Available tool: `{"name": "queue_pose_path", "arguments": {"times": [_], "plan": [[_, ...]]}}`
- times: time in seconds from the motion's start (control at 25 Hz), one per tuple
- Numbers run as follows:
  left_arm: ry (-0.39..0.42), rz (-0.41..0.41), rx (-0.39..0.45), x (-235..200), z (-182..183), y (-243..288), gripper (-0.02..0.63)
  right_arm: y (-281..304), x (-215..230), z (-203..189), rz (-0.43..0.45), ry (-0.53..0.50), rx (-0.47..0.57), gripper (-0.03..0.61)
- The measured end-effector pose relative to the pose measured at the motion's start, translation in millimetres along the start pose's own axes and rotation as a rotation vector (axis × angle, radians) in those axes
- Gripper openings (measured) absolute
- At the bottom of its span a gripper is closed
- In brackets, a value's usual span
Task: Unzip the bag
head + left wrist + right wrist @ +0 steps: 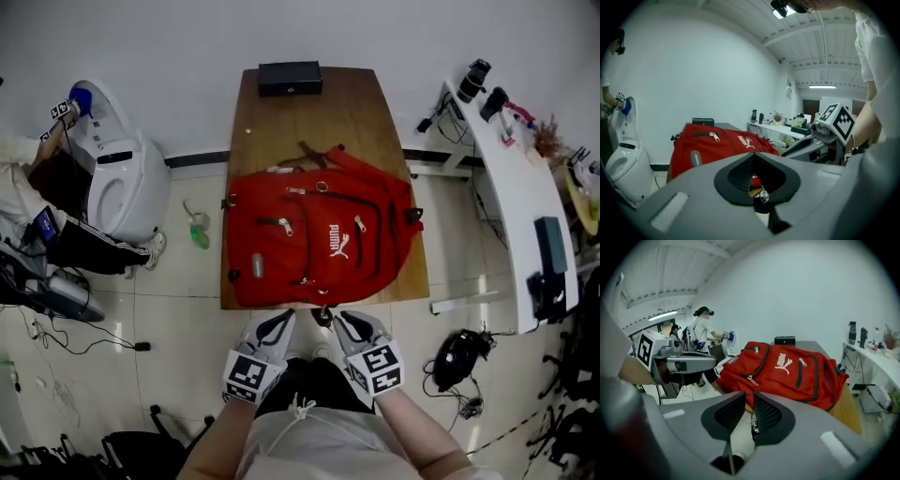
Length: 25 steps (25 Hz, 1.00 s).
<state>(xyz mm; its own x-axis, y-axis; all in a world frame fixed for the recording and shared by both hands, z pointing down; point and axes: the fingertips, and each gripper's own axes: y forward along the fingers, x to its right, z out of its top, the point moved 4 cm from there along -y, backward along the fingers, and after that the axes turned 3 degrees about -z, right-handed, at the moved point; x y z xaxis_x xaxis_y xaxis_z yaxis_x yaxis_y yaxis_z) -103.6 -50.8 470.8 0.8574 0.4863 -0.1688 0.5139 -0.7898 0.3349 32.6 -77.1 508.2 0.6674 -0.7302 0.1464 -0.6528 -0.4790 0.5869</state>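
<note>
Jaws: left gripper (283,322) closed, empty; right gripper (343,322) slightly apart, empty. Bag (319,239): flat on table (300,112), just beyond both. Risks we judge: small zip pull slips from pads; unpinned bag drags along.

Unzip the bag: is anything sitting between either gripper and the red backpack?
Nothing visible does. The red backpack lies on the wooden table, directly ahead of the left gripper and right gripper, which sit at the table's near edge. The black box is behind the bag, at the far end.

Red cloth bag (319,239), metal zip pulls (285,226); smooth wooden table (281,112).
</note>
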Motion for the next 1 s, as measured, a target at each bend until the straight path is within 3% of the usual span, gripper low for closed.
{"name": "queue_pose_path", "arguments": {"times": [0.28, 0.52, 0.64, 0.76, 1.0], "plan": [[-0.016, -0.112, -0.094, -13.5, -39.3, 52.1, 0.008, 63.4, 6.8, -75.8, 0.061, 0.112, -0.245, 0.129], [-0.021, -0.184, -0.151, -13.2, -60.0, 84.9, 0.008, 96.4, 10.7, -95.7, 0.084, 0.215, -0.246, 0.148], [-0.045, -0.174, -0.174, -15.8, -67.7, 92.7, 0.008, 105.6, 7.5, -95.5, 0.108, 0.246, -0.242, 0.126], [-0.042, -0.163, -0.196, -17.6, -75.0, 96.3, 0.008, 105.6, 8.1, -92.8, 0.102, 0.262, -0.233, 0.052], [-0.043, -0.147, -0.226, -19.9, -83.9, 102.4, 0.008, 96.5, 12.4, -90.1, 0.119, 0.171, -0.286, 0.023]]}}
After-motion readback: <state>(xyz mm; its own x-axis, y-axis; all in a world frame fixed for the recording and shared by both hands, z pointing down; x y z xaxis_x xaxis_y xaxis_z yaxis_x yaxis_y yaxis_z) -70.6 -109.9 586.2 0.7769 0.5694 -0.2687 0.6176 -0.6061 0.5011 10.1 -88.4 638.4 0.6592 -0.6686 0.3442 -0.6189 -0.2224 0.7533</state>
